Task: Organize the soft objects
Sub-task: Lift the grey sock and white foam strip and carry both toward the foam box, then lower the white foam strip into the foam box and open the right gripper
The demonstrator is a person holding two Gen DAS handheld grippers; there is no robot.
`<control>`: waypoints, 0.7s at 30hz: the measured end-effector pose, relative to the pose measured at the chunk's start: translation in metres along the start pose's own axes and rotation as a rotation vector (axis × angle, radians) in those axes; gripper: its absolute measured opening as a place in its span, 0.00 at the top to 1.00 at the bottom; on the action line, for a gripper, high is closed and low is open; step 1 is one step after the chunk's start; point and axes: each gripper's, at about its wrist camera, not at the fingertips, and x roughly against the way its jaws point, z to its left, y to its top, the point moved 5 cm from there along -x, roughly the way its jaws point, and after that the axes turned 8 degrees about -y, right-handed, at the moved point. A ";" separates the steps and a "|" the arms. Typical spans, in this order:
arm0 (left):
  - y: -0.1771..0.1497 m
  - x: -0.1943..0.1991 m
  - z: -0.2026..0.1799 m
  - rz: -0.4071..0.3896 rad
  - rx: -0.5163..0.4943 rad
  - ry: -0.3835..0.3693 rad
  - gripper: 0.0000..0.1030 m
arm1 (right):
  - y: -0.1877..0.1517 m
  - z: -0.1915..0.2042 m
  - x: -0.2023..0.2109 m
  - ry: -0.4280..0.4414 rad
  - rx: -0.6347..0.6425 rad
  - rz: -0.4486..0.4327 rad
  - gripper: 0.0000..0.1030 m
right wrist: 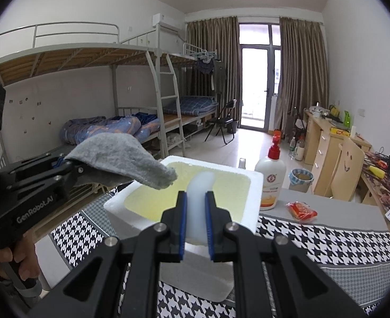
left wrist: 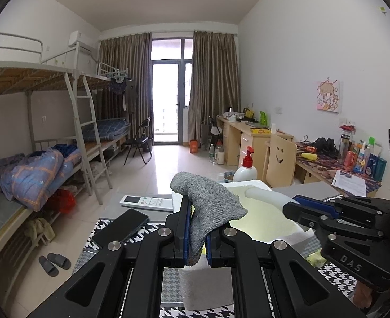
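- The left gripper [left wrist: 196, 234] is clamping a grey knitted cloth [left wrist: 208, 201], its jaws pressed nearly together with the fabric bunched between them; the free end is flopping over above the white foam box [right wrist: 184, 206].
- The right gripper [right wrist: 196, 222] is pinching a pale translucent soft piece [right wrist: 201, 190], jaws narrowly parted around it, and the piece is arching forward over the box's yellowish interior.
- The box is sitting on a houndstooth cloth [right wrist: 327, 241], with a pump bottle [right wrist: 270, 182] just beside its far right corner and a red snack packet [right wrist: 302, 212] near it.
- The grey cloth is looking light and limp: it is likely to sag and drape wherever it is released, so a hold near its middle fold is suiting it better than an edge.
- The translucent piece is appearing rubbery and possibly slippery; a firm pinch near its lower end seems sensible, though it may bend.
- Both items are seemingly ready for dropping into the box.
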 end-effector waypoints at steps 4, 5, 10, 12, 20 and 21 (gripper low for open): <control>0.001 -0.002 0.001 -0.004 0.008 -0.001 0.91 | 0.003 0.000 -0.015 0.012 -0.010 0.030 0.84; 0.001 -0.003 0.002 -0.003 0.008 0.000 0.91 | 0.003 0.000 -0.018 0.009 -0.008 0.035 0.84; -0.001 -0.006 0.007 0.004 0.018 0.002 0.91 | 0.004 0.002 -0.028 0.005 -0.005 0.062 0.84; -0.001 -0.007 0.007 0.007 0.017 0.002 0.91 | 0.005 0.002 -0.031 0.008 0.000 0.066 0.84; -0.003 -0.009 0.009 0.014 0.019 0.004 0.91 | 0.006 0.002 -0.040 0.007 0.006 0.082 0.80; -0.003 -0.010 0.009 0.015 0.021 0.005 0.91 | 0.006 0.001 -0.041 0.004 0.005 0.082 0.79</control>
